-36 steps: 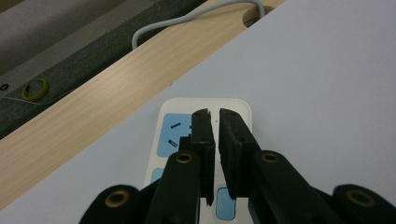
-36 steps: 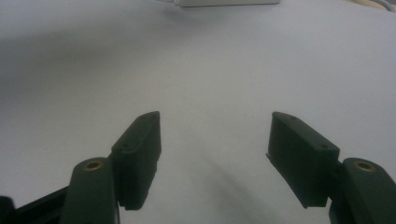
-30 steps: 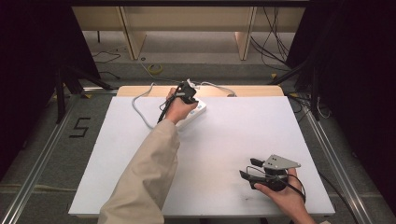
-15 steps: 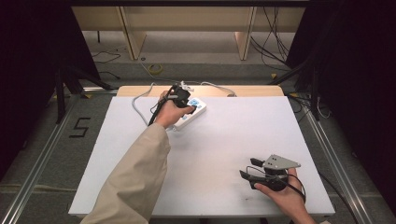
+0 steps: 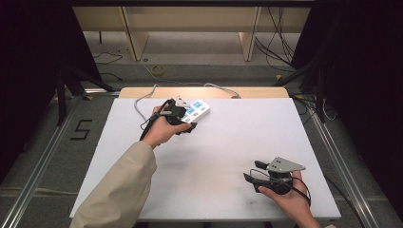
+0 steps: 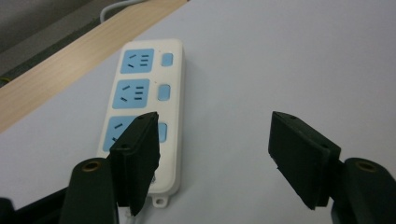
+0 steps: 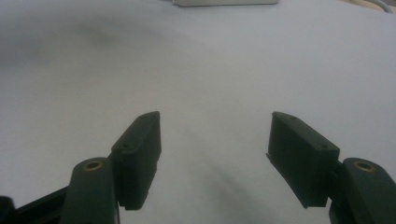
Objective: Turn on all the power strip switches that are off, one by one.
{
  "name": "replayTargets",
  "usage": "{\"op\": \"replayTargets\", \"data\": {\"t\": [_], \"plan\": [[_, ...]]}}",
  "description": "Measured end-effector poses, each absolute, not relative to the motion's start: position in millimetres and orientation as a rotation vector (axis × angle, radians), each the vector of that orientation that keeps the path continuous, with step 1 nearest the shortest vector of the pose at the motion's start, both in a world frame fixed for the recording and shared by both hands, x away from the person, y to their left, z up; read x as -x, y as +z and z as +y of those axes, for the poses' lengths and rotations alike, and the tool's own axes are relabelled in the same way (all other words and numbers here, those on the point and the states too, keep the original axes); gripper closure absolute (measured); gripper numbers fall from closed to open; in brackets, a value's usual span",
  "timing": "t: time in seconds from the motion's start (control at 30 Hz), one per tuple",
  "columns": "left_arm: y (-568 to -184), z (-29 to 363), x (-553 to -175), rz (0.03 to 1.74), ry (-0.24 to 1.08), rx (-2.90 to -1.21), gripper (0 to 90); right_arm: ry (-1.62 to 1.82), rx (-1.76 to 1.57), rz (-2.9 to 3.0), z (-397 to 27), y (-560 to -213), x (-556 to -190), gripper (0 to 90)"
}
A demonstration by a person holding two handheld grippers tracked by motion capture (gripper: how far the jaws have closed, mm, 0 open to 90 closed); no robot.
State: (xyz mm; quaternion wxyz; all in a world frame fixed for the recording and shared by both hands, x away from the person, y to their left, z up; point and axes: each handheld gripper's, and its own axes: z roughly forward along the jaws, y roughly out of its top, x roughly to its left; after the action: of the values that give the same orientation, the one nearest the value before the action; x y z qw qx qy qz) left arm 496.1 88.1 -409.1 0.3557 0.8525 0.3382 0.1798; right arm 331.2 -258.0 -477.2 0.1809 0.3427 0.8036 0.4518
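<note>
A white power strip [image 5: 197, 109] with blue sockets lies near the far edge of the white table [image 5: 228, 142]; its grey cable [image 5: 142, 97] trails off the back. In the left gripper view the power strip [image 6: 142, 98] runs away from me, its near end beneath my left jaw. My left gripper [image 6: 212, 154] is open, nothing between its jaws; in the high view the left gripper [image 5: 183, 121] sits just short of the strip. My right gripper [image 5: 249, 178] rests low at the table's front right, and in the right gripper view this right gripper [image 7: 212, 154] is open over bare tabletop.
A wooden strip [image 5: 256, 91] borders the table's far edge, with desk legs and loose cables on the floor behind. Metal rails [image 5: 43, 156] run along both sides of the table. The power strip's edge [image 7: 224, 2] shows at the top of the right gripper view.
My left gripper has drawn back toward me and to the left, off the power strip, which has shifted slightly to the right. The right gripper has not moved.
</note>
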Motion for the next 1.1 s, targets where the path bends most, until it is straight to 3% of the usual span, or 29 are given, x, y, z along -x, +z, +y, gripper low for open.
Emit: {"op": "replayTargets", "data": {"t": [0.63,1.1], "plan": [[-423.3,118.7,-427.9,0.772,0.522,-2.180,26.6,1.256,-0.978,2.282,-260.2,-477.9,-332.9,34.7],[-444.3,142.7,-387.3,0.798,0.507,-2.127,25.4,1.249,-0.977,2.294,-260.7,-478.4,-333.8,34.3]]}}
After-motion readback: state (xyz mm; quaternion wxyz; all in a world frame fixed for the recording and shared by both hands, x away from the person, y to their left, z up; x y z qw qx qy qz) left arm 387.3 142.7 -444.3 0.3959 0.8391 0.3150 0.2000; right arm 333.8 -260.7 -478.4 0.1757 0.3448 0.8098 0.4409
